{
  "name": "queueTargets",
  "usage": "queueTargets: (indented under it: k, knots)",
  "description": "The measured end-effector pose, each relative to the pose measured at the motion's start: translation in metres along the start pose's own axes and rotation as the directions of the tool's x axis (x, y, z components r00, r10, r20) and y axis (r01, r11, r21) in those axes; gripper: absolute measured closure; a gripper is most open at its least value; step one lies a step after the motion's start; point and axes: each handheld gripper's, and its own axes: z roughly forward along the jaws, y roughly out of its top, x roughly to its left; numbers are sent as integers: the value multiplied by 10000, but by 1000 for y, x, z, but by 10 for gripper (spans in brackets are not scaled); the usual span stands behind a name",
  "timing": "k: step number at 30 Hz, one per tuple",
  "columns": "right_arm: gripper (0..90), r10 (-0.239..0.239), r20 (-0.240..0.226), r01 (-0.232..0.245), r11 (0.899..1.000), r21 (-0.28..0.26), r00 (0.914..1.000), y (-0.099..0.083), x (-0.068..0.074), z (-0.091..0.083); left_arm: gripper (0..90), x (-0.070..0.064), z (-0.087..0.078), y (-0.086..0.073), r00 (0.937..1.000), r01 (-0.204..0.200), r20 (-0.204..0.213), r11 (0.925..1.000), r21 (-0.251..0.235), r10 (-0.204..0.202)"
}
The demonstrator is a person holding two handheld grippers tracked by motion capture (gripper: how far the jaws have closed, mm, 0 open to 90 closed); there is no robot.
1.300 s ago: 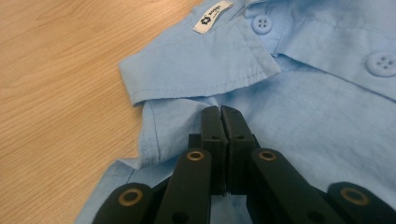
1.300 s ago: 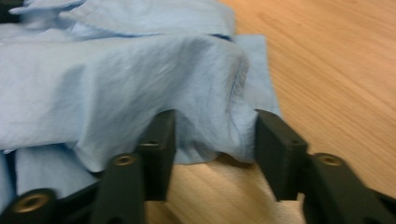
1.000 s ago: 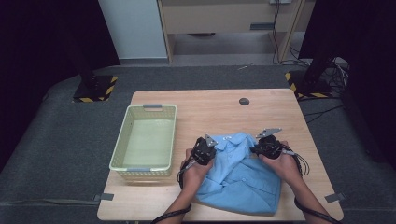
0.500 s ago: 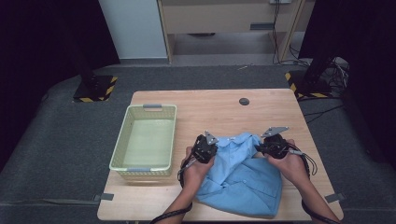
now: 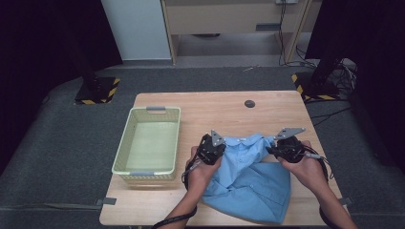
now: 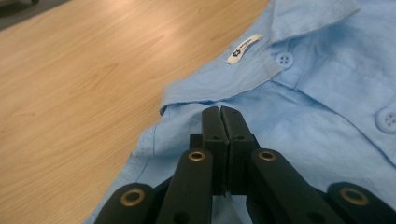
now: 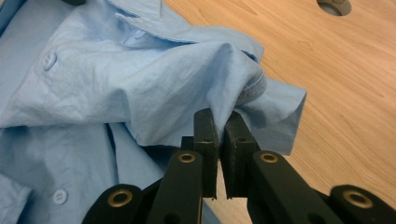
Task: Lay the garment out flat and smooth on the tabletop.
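A light blue button-up shirt point(image 5: 248, 176) lies crumpled on the wooden table point(image 5: 215, 114), collar toward the far side. My left gripper point(image 5: 218, 151) sits at the shirt's left shoulder. In the left gripper view its jaws point(image 6: 220, 113) are shut on the shirt point(image 6: 317, 116) just below the collar, near a white label point(image 6: 245, 48). My right gripper point(image 5: 274, 149) holds the shirt's right shoulder. Its jaws point(image 7: 219, 119) are shut on a raised fold of the shirt point(image 7: 116, 84), which is lifted slightly off the wood.
A pale green plastic basket point(image 5: 123, 157) with nothing in it stands at the table's left. A small dark round grommet point(image 5: 249, 103) sits in the far middle of the tabletop. Bare wood lies beyond the shirt. Dark floor and stands surround the table.
Both grippers have shifted slightly to the right and away from me with the shirt, and the right one has moved farther out, drawing the shoulder area wider.
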Motion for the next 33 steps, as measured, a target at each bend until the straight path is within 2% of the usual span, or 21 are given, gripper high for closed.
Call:
queueTargets:
  k: [5, 10, 13, 16, 18, 20, 21, 23, 26, 29, 33]
  knots:
    - [860, -332, 146, 333, 9994, -81, 9993, 9, 5, -24, 895, -7, -16, 14, 9997, -225, 91, 9983, -530, 231]
    - [860, -597, 268, 593, 9981, 154, 9979, 15, 9, -56, 895, -13, -37, 25, 9993, -298, 185, 9918, -1246, 323]
    - [857, -613, 250, 601, 9972, 456, 9978, 17, 8, -63, 895, -14, -35, 22, 9985, -548, -14, 9925, -1094, 550]
    - [842, -482, 272, 460, 9960, 769, 9985, 17, 3, -50, 895, -10, -22, 12, 9991, -421, -96, 9968, -675, 415]
    - [811, -382, 277, 359, 9962, 798, 9989, 16, 0, -33, 895, -7, -12, 4, 9994, -297, -185, 9989, -362, 290]
    - [765, -164, 261, 147, 9978, 642, 9995, 14, -4, -17, 895, -3, 1, -5, 9993, -221, -315, 9998, 27, 221]
    - [765, -164, 261, 147, 9978, 642, 9995, 14, -4, -17, 895, -3, 1, -5, 9993, -221, -315, 9998, 27, 221]
    - [653, -38, 492, 18, 9992, 401, 9988, 11, -6, -1, 895, 1, 10, -12, 9989, -133, -442, 9994, 318, 147]
    - [609, 334, 606, -342, 9993, 118, 9976, 3, -7, 5, 895, 7, 19, -21, 9985, -75, -541, 9979, 639, 110]
    - [630, 417, 648, -431, 9988, 210, 9970, -7, -9, 7, 895, 10, 24, -28, 9975, -44, -705, 9960, 894, 107]
    - [688, 585, 711, -628, 9962, 604, 9958, -22, -15, 15, 895, 14, 28, -32, 9963, 15, -851, 9945, 1045, 74]
